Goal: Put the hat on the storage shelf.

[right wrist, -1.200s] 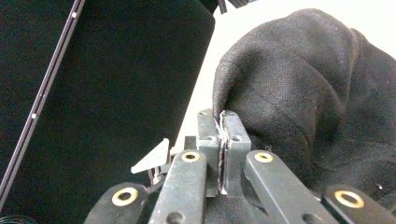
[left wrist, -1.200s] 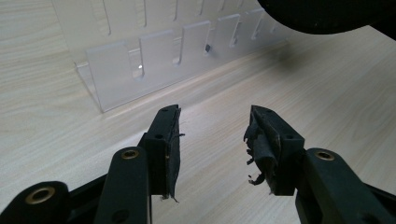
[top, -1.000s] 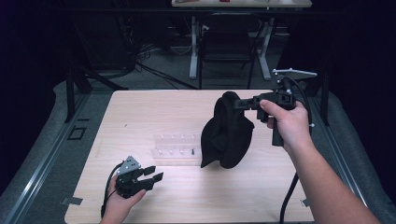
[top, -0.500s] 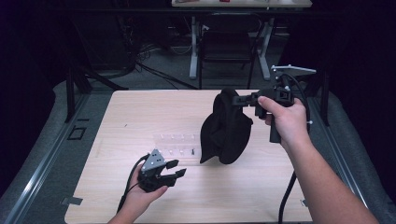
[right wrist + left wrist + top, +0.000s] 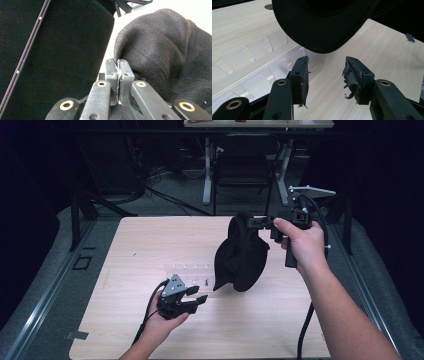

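A black cap [image 5: 241,255] hangs above the table's middle right, its brim pointing down. My right gripper [image 5: 255,222] is shut on the cap's top edge; in the right gripper view the jaws pinch the black fabric [image 5: 160,47] at the right gripper [image 5: 119,65]. My left gripper [image 5: 196,294] is low over the front left of the table, open and empty. In the left gripper view the left gripper [image 5: 325,72] has worn pads [image 5: 350,76], and the cap's brim [image 5: 322,30] hangs just beyond them.
A clear plastic tray [image 5: 187,272] with slotted compartments lies on the light wooden table [image 5: 150,240], between my left gripper and the cap; the tray [image 5: 257,62] reaches under the brim. Dark floor, table legs and cables lie beyond the far edge.
My left gripper has moved right and forward toward the cap's brim. The right gripper has carried the cap slightly toward the far side, still shut on it.
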`<state>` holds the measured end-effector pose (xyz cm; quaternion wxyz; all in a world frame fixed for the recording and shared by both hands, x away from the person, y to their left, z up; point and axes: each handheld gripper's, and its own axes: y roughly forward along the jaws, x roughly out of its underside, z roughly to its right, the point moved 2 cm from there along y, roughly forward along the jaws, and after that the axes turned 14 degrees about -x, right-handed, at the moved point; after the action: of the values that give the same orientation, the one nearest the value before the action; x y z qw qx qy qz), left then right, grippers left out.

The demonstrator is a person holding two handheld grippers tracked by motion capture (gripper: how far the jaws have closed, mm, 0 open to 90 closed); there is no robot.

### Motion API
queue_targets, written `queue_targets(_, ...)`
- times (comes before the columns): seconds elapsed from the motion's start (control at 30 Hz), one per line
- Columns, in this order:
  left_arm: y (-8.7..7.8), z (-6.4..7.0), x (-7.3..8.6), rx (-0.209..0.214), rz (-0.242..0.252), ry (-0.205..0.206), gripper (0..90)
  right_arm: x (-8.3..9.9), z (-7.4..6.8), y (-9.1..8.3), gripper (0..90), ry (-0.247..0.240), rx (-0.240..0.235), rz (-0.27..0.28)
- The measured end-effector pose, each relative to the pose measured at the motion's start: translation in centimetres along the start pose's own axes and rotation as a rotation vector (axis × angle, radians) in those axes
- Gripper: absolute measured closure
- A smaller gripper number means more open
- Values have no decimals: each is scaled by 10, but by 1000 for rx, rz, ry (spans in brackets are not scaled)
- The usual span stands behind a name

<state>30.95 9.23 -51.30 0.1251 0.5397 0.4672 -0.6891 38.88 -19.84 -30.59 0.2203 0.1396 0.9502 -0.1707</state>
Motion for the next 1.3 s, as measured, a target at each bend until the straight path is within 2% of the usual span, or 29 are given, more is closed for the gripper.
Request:
queue_targets(0.17, 3, 1, -3, -2, 2, 9, 546, -4, 5, 1, 885, 3, 19, -1)
queue_targets(0.3, 5, 3, -7, 1, 6, 5, 545, -6, 9, -1, 885, 11, 17, 16)
queue_targets(0.7, 13, 17, -23, -11, 22, 60, 570, -6, 9, 7, 884, -1, 16, 6)
queue_targets(1.0, 28, 21, -26, -60, 6, 88, 655, -4, 7, 12, 883, 0, 3, -1)
queue_targets(1.13, 32, 19, -25, -53, -3, 74, 712, -3, 5, 14, 883, -1, -4, -9)
queue_targets(1.3, 33, 21, -24, -58, 4, 111, 776, -2, 5, 18, 883, -1, -15, -7)
